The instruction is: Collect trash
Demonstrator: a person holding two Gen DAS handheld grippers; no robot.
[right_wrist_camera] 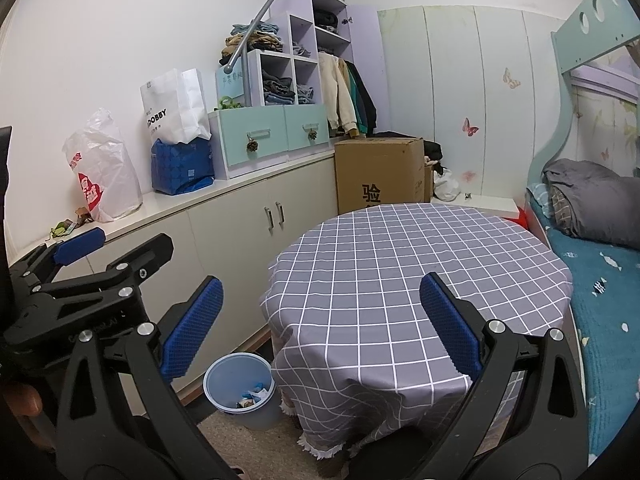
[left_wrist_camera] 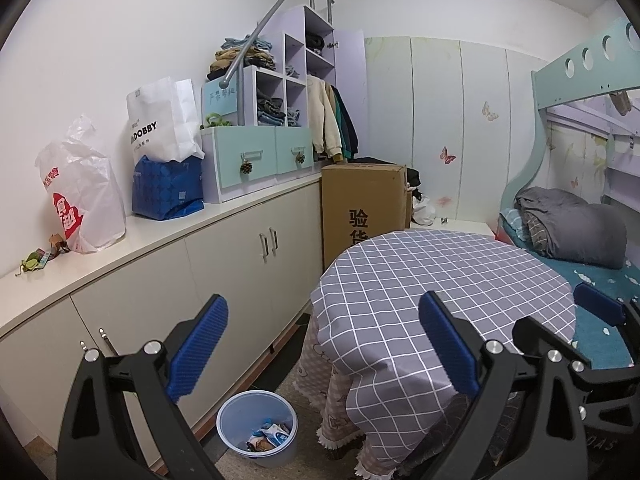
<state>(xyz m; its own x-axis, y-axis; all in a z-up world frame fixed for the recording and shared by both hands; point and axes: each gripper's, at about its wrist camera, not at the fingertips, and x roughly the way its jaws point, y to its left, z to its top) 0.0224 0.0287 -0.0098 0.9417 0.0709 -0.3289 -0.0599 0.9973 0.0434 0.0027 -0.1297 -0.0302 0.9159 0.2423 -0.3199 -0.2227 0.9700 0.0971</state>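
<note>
A blue trash bin (left_wrist_camera: pixel 257 427) stands on the floor between the cabinet and the round table, with several wrappers (left_wrist_camera: pixel 269 436) inside; it also shows in the right wrist view (right_wrist_camera: pixel 239 390). The round table (left_wrist_camera: pixel 440 280) has a grey checked cloth; it also shows in the right wrist view (right_wrist_camera: pixel 420 264). My left gripper (left_wrist_camera: pixel 322 348) is open and empty, held above the bin and the table's left edge. My right gripper (right_wrist_camera: pixel 316 326) is open and empty over the table's near edge. Small scraps (left_wrist_camera: pixel 38 258) lie on the cabinet top at the far left.
A long cream cabinet (left_wrist_camera: pixel 224 252) runs along the left wall, carrying a white plastic bag (left_wrist_camera: pixel 86 200), a blue bag (left_wrist_camera: pixel 168 188), a paper bag and drawers. A cardboard box (left_wrist_camera: pixel 364 204) stands behind the table. A bunk bed (left_wrist_camera: pixel 580 240) is at the right.
</note>
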